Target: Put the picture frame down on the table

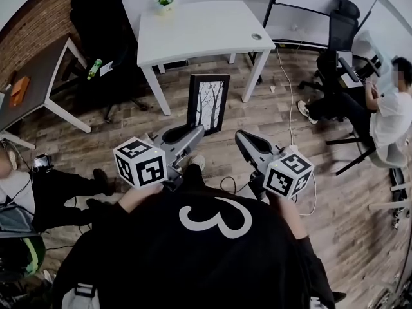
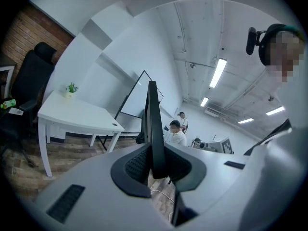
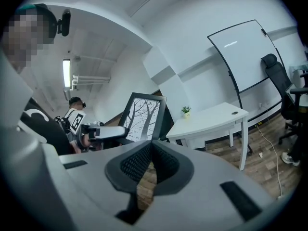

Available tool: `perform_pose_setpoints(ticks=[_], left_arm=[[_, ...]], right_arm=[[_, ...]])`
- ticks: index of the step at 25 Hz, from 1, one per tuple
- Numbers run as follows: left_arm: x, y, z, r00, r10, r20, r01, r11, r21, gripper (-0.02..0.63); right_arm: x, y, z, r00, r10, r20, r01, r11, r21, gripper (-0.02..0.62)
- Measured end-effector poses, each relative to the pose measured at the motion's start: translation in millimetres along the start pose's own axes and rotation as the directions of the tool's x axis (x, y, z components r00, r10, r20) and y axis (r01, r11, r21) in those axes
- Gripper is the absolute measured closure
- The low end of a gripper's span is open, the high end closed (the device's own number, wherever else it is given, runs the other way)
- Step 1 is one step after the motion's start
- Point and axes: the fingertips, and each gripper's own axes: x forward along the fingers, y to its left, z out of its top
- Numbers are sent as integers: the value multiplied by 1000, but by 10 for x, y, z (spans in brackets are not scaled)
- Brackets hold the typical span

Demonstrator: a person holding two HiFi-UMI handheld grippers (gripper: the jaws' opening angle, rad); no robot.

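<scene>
Gripping the picture frame (image 1: 207,103) in the left tool (image 1: 195,134), with ribbed black pads clenched on both faces low on its left side. Held roughly upright, portrait-wise, long axis running floor to ceiling. Printed face (bare black trees on a pale ground) turned back toward the holder, away from the white desk (image 1: 193,31). From the left gripper view, seen edge-on as a thin dark strip (image 2: 153,124) rising straight out of the pads.

Hanging in the air over the wood-plank floor (image 1: 270,118), just short of the desk's near edge and not touching it.

Nothing in the right tool (image 3: 150,147): pads pressed together at the tips, off to the frame's right and apart from it.

Plenty of bare top on the desk, with only a small potted plant (image 1: 166,0) at the far left corner and a round cable hole (image 1: 257,37) near the right edge. Smooth matt surface, rounded front corners, slim white legs. Open floor between frame and desk. To the left, a black office chair (image 1: 103,24) and a grey desk (image 1: 38,76); well off to the right, a seated person (image 1: 386,108). Behind the desk, a whiteboard (image 3: 243,57).

As for the frame itself: flat, rectangular, with dark moulding round the print.
</scene>
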Motion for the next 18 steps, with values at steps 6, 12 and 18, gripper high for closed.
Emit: perform_pose_setpoints(ticks=[6, 12, 18], left_arm=[[54, 153, 38, 1000, -11, -12, 10, 999, -36, 541], [197, 497, 149, 1000, -10, -13, 9, 997, -71, 541], [408, 877, 61, 1000, 0, -31, -3, 995, -95, 541]], right_arm=[[116, -74, 72, 1000, -9, -4, 9, 1000, 11, 572], [423, -278, 58, 999, -4, -33, 5, 999, 37, 572], [719, -557, -71, 998, 0, -56, 3, 998, 65, 572]])
